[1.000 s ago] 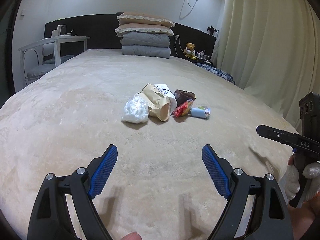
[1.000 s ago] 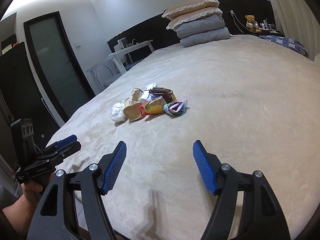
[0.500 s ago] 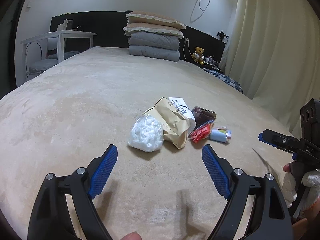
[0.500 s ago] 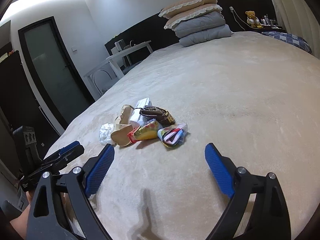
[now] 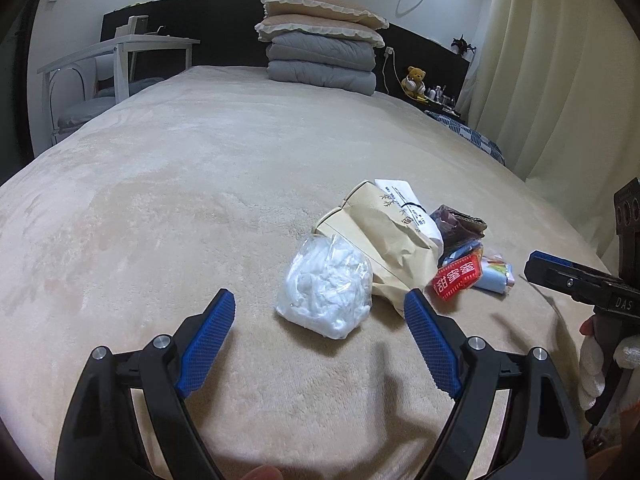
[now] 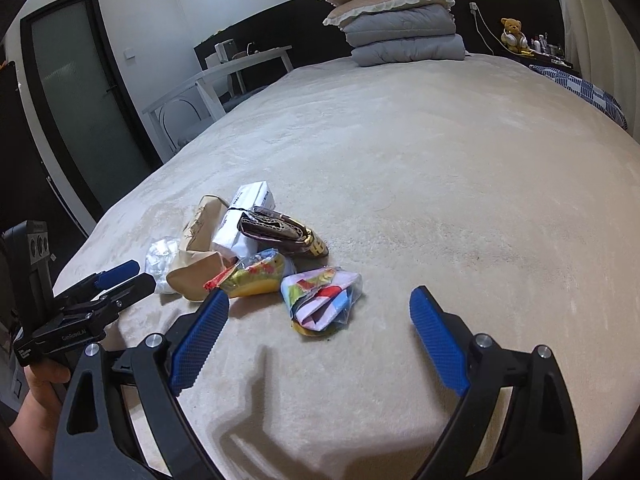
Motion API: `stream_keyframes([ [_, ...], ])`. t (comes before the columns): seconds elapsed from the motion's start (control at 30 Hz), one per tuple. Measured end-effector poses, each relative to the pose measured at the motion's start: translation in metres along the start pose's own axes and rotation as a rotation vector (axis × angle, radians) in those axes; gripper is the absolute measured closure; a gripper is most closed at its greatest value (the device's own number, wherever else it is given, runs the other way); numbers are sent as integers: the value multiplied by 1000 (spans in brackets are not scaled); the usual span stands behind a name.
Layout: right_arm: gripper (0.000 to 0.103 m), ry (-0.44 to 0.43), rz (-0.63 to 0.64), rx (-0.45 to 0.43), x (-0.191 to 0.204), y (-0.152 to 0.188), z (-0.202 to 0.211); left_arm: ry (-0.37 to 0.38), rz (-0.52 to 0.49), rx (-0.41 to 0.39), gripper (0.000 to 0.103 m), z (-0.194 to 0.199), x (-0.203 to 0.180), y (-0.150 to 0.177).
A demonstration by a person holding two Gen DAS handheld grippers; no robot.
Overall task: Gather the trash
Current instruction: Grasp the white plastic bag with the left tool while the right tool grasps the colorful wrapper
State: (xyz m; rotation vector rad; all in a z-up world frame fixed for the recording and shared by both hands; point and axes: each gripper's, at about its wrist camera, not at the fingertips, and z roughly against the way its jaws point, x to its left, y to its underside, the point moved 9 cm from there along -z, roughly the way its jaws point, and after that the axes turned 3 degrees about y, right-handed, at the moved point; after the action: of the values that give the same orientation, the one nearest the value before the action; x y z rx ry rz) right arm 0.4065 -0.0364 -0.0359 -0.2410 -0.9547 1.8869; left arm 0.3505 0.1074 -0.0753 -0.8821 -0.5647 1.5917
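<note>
- I am looking at a small heap of trash lying on the beige bed (image 5: 200, 208): a clear plastic bag (image 5: 326, 286) stuffed with crumpled white material, a creased brown paper bag (image 5: 384, 240), a white printed packet (image 6: 246, 216), a dark brown wrapper (image 6: 284, 234), a red-and-yellow snack wrapper (image 6: 250, 274) and a clear pouch of colourful wrappers (image 6: 320, 302).
- The pieces are touching or overlapping one another.
- My left gripper (image 5: 320, 320) is hovering with its fingers spread wide, holding nothing; the plastic bag is sitting just ahead, between the blue pads (image 5: 208, 336).
- My right gripper (image 6: 320, 320) is likewise gaping and empty; the colourful pouch is lying just beyond the fingertip line, between the fingers, with the snack wrapper beside the left pad.
</note>
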Motion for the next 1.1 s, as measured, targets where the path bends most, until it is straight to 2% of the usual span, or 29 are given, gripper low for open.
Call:
stream_keyframes([
  [0.3, 12, 38, 86, 79, 3, 0, -28, 14, -29, 59, 19, -20, 1, -1],
  [0.47, 13, 60, 148, 109, 11, 1, -43, 25, -27, 61, 21, -21, 3, -1],
  [0.5, 17, 60, 155, 112, 13, 1, -45, 30, -27, 63, 28, -22, 2, -1],
  [0.53, 25, 59, 160, 117, 14, 2, -47, 37, -29, 68, 32, -23, 3, -1],
  [0.57, 31, 63, 160, 119, 14, 3, -48, 43, -32, 71, 33, -24, 2, 0],
  [0.6, 40, 65, 161, 125, 13, 4, -50, 49, -34, 73, 36, -24, 2, 1],
  [0.63, 44, 66, 162, 133, 13, 6, -52, 59, -37, 74, 45, -24, -1, 1],
  [0.7, 48, 69, 162, 125, 13, 7, -52, 52, -46, 81, 49, -25, -1, 3],
  [1.1, 50, 59, 148, 91, 10, 9, -39, 43, -51, 57, 51, -17, -2, 8],
])
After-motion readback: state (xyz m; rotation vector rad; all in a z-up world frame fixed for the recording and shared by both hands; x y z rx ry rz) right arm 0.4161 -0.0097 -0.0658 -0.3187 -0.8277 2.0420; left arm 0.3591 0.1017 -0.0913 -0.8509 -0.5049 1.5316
